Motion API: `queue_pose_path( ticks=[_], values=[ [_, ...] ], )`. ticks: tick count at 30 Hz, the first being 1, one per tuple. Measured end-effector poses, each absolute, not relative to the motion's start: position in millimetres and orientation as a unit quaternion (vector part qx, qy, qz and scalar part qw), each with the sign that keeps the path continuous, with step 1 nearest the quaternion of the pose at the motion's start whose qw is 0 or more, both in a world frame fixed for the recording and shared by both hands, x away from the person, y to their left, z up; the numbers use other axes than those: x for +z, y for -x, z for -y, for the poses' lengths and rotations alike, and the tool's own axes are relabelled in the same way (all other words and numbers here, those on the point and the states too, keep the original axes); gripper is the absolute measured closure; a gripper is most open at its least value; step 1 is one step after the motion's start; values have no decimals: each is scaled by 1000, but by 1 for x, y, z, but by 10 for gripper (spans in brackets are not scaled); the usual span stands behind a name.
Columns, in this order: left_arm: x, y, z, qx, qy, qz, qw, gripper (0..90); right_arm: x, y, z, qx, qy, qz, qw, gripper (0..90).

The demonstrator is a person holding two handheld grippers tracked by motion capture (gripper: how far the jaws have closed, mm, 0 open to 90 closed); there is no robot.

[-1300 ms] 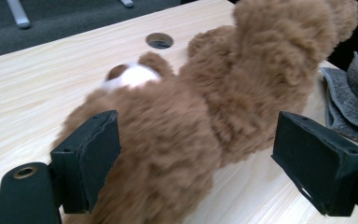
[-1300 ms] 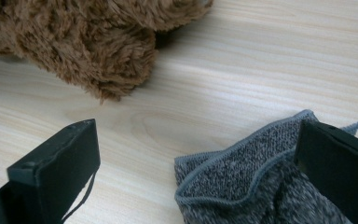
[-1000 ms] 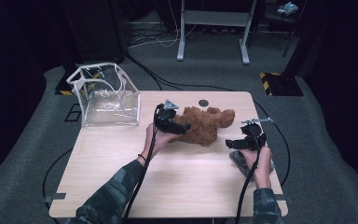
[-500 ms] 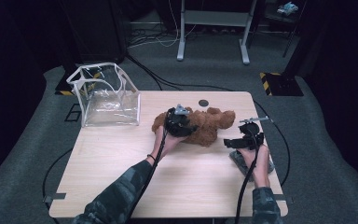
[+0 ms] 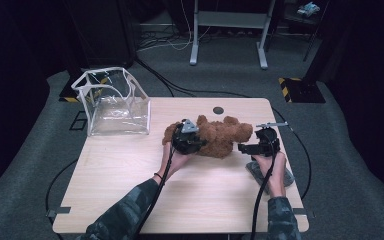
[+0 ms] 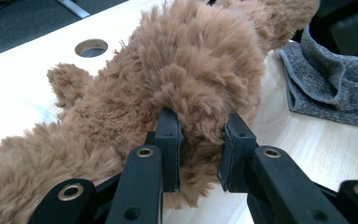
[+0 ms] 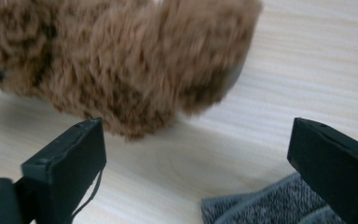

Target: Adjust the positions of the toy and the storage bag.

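A brown plush teddy bear (image 5: 220,136) lies on the wooden table (image 5: 130,180) right of centre. My left gripper (image 5: 192,142) sits on the bear's left side. In the left gripper view its jaws have just been closing and now pinch a tuft of the bear's fur (image 6: 200,93) between the pads. My right gripper (image 5: 245,148) hovers just right of the bear, jaws wide apart. The right gripper view shows the bear (image 7: 116,60) ahead of the open jaws, with bare wood between them.
A clear plastic bag with white trim (image 5: 114,102) stands open at the table's back left. A grey cloth (image 5: 286,176) lies under my right hand, also seen as a grey cloth (image 6: 335,84) beyond the bear. A round hole (image 5: 218,110) is near the table's far edge.
My left gripper moved right and down onto the bear's left side and its jaws closed on the fur. The right gripper stayed nearly still beside the bear.
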State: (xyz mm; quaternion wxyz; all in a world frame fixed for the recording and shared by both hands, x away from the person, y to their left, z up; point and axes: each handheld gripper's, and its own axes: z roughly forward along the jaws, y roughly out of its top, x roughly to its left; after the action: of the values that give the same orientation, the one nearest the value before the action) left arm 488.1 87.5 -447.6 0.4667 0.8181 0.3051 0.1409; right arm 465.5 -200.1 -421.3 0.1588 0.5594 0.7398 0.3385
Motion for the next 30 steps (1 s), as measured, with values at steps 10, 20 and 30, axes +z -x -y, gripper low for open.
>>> queue_pose_path(
  ticks=[10,20,30],
  values=[
    [-448,-486,-91,139,-820,-299,467,745,-417,-493,199,360,-563,-728,154,371],
    [-442,-486,-95,172,-806,-296,483,783,-415,-490,191,379,-544,-727,181,724],
    [-417,-499,-100,197,-793,-288,500,791,-393,-481,184,394,-525,-718,234,744]
  ],
)
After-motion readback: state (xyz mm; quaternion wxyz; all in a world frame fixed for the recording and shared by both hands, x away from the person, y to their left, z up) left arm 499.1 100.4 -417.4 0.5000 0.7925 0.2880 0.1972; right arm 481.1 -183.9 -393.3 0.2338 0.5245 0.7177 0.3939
